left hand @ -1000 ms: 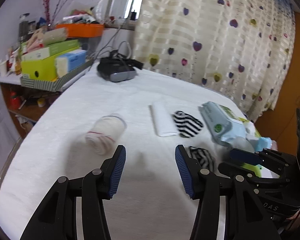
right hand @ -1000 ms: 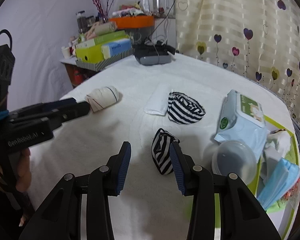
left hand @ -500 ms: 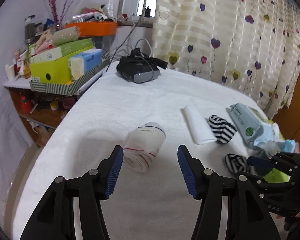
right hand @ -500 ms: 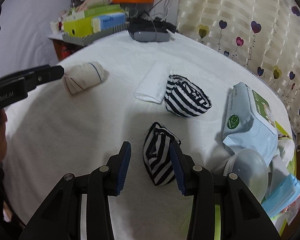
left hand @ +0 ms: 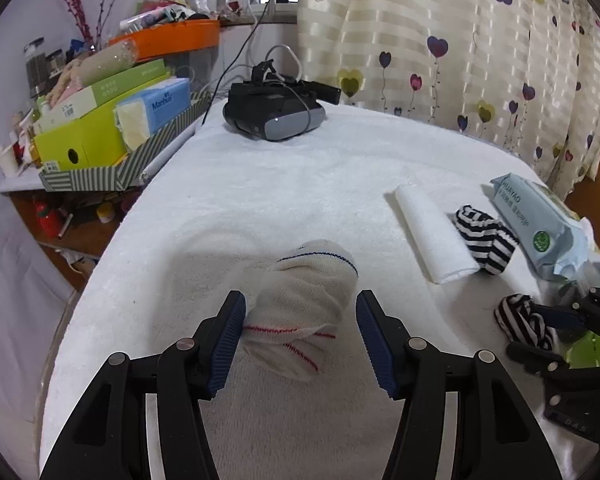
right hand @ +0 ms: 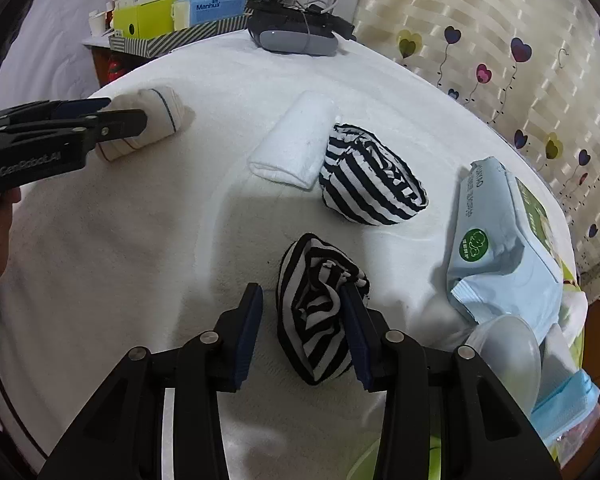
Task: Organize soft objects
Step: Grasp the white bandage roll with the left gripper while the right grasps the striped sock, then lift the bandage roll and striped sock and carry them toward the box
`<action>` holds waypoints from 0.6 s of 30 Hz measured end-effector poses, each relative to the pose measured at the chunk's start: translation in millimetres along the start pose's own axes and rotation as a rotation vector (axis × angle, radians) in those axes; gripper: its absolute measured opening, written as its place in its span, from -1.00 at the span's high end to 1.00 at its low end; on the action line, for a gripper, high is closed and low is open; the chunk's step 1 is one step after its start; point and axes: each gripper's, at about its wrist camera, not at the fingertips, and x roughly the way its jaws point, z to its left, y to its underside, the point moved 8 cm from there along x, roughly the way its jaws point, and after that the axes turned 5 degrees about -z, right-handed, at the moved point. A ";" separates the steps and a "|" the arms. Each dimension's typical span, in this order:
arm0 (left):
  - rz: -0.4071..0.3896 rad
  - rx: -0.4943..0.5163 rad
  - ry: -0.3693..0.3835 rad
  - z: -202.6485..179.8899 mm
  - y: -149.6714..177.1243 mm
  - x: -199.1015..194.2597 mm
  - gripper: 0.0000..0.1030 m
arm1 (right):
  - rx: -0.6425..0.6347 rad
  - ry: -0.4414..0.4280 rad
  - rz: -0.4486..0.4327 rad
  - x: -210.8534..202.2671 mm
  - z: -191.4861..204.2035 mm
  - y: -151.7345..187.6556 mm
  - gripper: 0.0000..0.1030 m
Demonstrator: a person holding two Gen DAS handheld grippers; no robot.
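Between the wide-open left tool (left hand: 300, 338) lies the cream sock roll (left hand: 304, 304), unclamped.

Place: a lived-in room of a home.
Window: a cream striped curtain (left hand: 440, 44) printed with coloured hearts.
Table: covered with a white terry cloth (left hand: 300, 184).
Side shelf: crowded with a tissue pack (left hand: 156, 110), green boxes (left hand: 80, 144), an orange tray (left hand: 168, 42) and red twigs (left hand: 76, 4).
Oddments: a wet-wipes pack (right hand: 496, 236), rolled socks (right hand: 364, 176).
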 end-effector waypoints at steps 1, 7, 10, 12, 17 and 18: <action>0.005 0.005 -0.011 0.2 1.0 2.3 -0.13 | -0.001 -0.001 -0.002 0.3 -0.2 -0.4 0.52; 0.020 0.020 -0.058 2.7 3.0 13.3 -0.16 | 0.009 -0.011 -0.023 -1.1 -3.9 -4.5 0.72; 0.030 0.031 -0.080 3.1 4.5 17.2 -0.16 | 0.011 -0.021 -0.030 -1.5 -3.5 -4.4 0.75; 0.032 0.035 -0.086 3.3 3.9 18.6 -0.16 | 0.014 -0.028 -0.037 -2.7 -3.7 -5.0 0.76; 0.039 0.039 -0.096 3.5 5.0 20.3 -0.16 | 0.021 -0.040 -0.050 -5.1 -3.2 -7.1 0.76; 0.040 0.039 -0.097 3.7 5.0 20.6 -0.16 | 0.021 -0.041 -0.052 -5.4 -3.3 -7.3 0.76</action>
